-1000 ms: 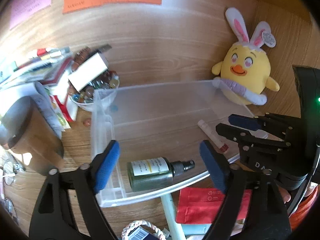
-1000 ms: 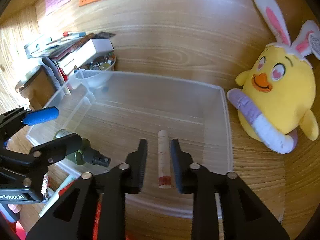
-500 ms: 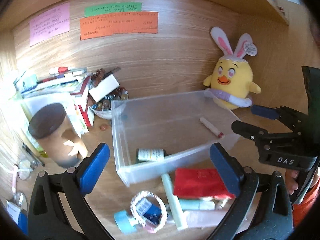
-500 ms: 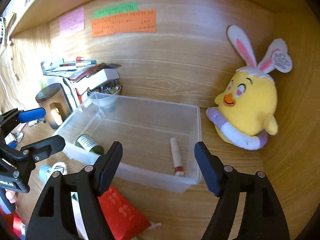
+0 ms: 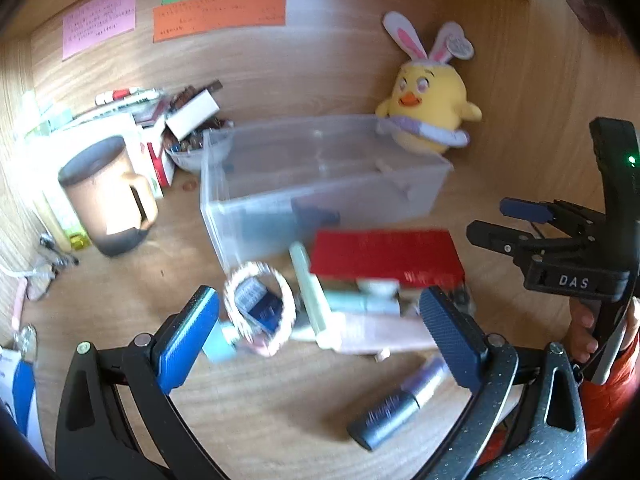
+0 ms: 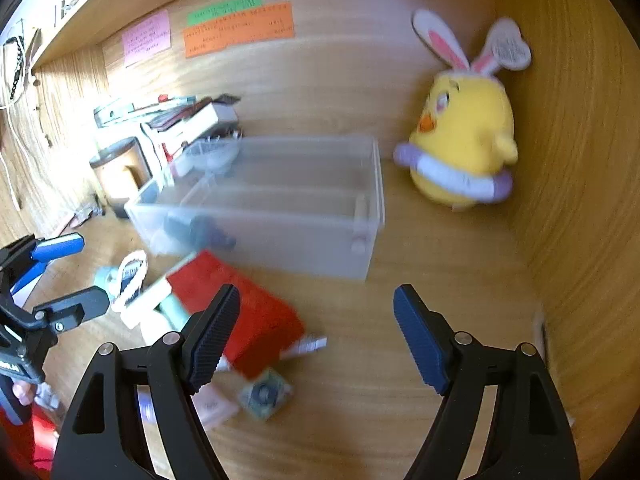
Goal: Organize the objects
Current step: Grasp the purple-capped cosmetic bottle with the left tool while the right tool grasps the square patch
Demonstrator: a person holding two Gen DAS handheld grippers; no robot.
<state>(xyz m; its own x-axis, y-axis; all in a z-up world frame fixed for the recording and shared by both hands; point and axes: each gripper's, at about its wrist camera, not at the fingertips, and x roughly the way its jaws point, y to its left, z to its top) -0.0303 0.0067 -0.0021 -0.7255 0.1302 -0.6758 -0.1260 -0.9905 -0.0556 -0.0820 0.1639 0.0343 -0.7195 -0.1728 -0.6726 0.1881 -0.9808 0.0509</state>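
Seen from two wrist cameras over a wooden desk (image 6: 420, 312), both views slightly blurred. Clear plastic bin (image 5: 320, 184), rectangular and translucent, stood toward the back of the desk near the wall, with a dark bottle (image 6: 196, 232) lying at its left end and a slim pale tube (image 6: 360, 220) at its right end. Just in front of the bin, a loose heap: red flat packet (image 5: 384, 256), pale green tube (image 5: 312, 300), white braided ring (image 5: 260, 312) around a small blue item. Dark cylinder with a lilac end (image 5: 400, 412) lay apart, toward the desk's front edge. Yellow chick plush with rabbit ears (image 6: 464, 136) sat at the back right corner, just beside the bin. Brown mug (image 5: 108, 200) and stacked stationery at the back left. Left gripper (image 5: 320, 332) spread wide over the heap, nothing between its blue pads. Right gripper (image 6: 316, 332) had just been opening, now also wide and empty, over bare desk beside the red packet.
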